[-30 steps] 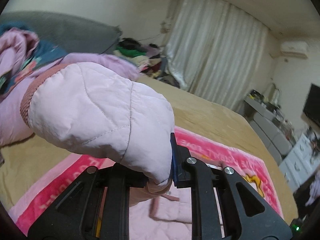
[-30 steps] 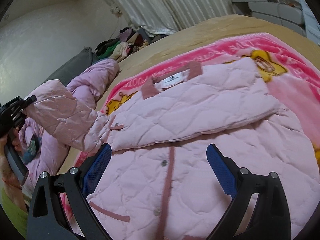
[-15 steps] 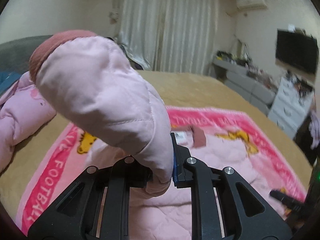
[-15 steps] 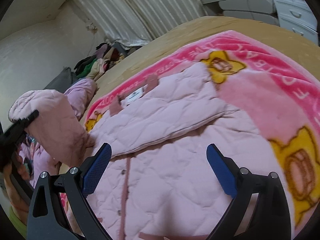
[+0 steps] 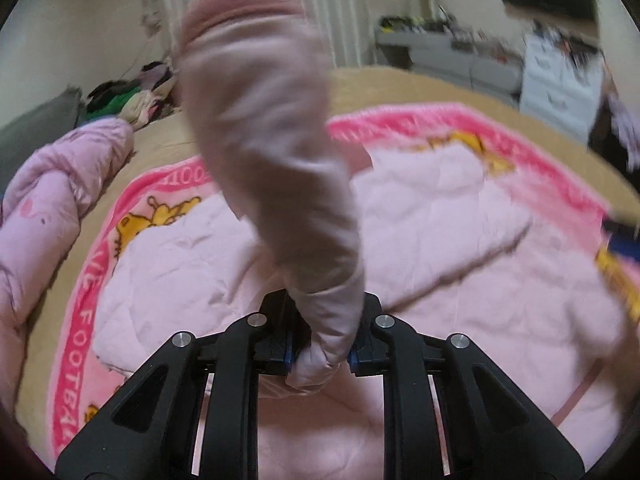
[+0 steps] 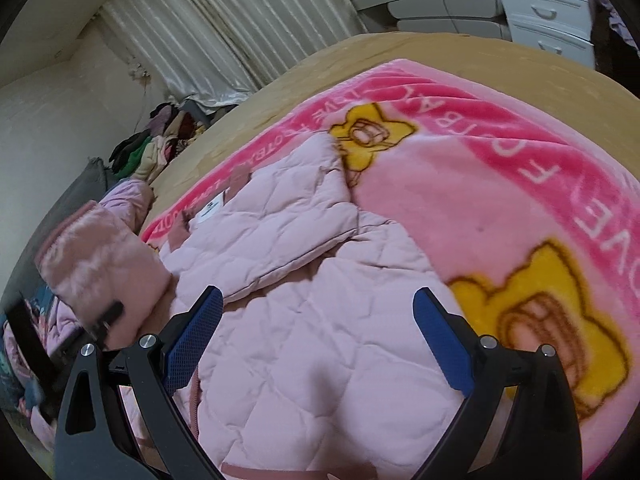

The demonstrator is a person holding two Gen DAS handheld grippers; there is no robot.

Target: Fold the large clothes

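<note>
A pale pink quilted jacket (image 6: 312, 312) lies face up on a pink cartoon blanket (image 6: 500, 184), one sleeve folded across its chest. My left gripper (image 5: 320, 354) is shut on the other sleeve (image 5: 272, 152), which stands up in front of the camera with its darker pink cuff on top. In the right wrist view that lifted sleeve (image 6: 104, 264) hangs at the jacket's left side. My right gripper (image 6: 316, 340) stands open above the jacket's lower front, nothing between its blue pads.
The blanket lies on a tan bedspread (image 6: 360, 60). A second pink padded garment (image 5: 52, 208) is heaped at the left. A pile of clothes (image 6: 160, 140) sits by the curtain. White drawers (image 6: 544, 4) stand beyond the bed's far edge.
The left gripper has swung the held sleeve from the bed's left side over the jacket and lowered it. The right gripper has shifted right across the jacket, staying open.
</note>
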